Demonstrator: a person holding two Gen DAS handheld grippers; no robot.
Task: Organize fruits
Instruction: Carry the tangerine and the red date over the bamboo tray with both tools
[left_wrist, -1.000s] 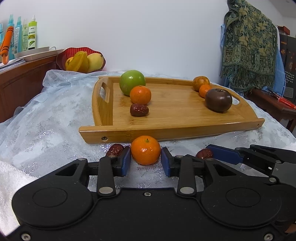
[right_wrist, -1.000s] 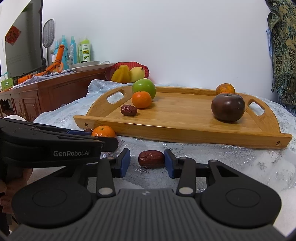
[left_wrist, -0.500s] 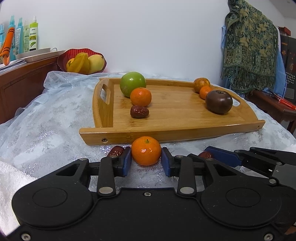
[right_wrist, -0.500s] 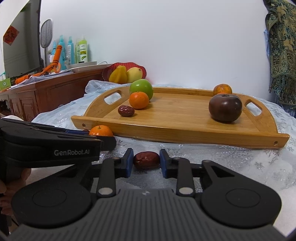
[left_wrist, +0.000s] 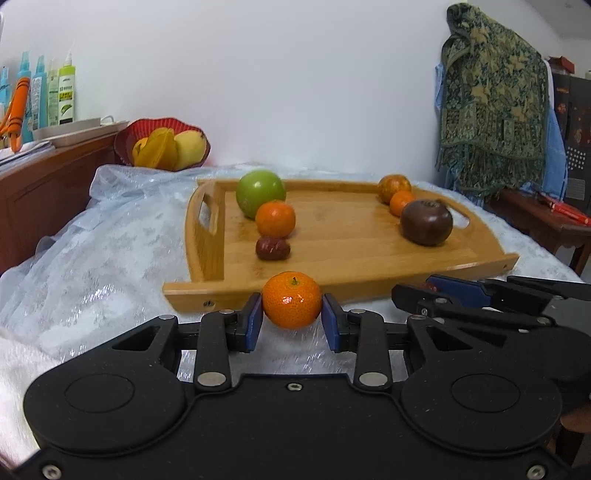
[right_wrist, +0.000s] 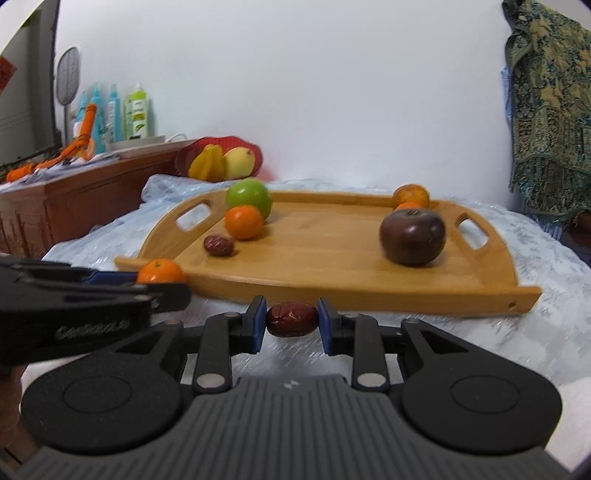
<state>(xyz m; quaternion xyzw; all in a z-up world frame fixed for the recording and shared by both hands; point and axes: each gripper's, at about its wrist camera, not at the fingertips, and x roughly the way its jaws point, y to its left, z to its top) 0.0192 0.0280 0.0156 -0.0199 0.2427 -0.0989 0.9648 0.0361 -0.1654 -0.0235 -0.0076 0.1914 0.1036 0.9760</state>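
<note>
Fruits in hand: tangerine (left_wrist: 291, 304) clamped in the left claw (left_wrist: 291, 321), pads on its sides, hanging just short of the bamboo tray (left_wrist: 354, 284). Right claw (right_wrist: 291, 321) has just been closing and now pinches a red date (right_wrist: 291, 318) end to end, also just short of the tray edge. Tangerine looks light, with soft peel that gives: grip at the widest girth, moderate squeeze. Date looks tiny, wrinkled and glossy, likely to squirt out of an end-on pinch; a grip across its waist would be safer. Ahead on the tray: green apple (left_wrist: 260, 197), another tangerine (left_wrist: 275, 218), another date (left_wrist: 272, 248), dark round fruit (left_wrist: 426, 221).
</note>
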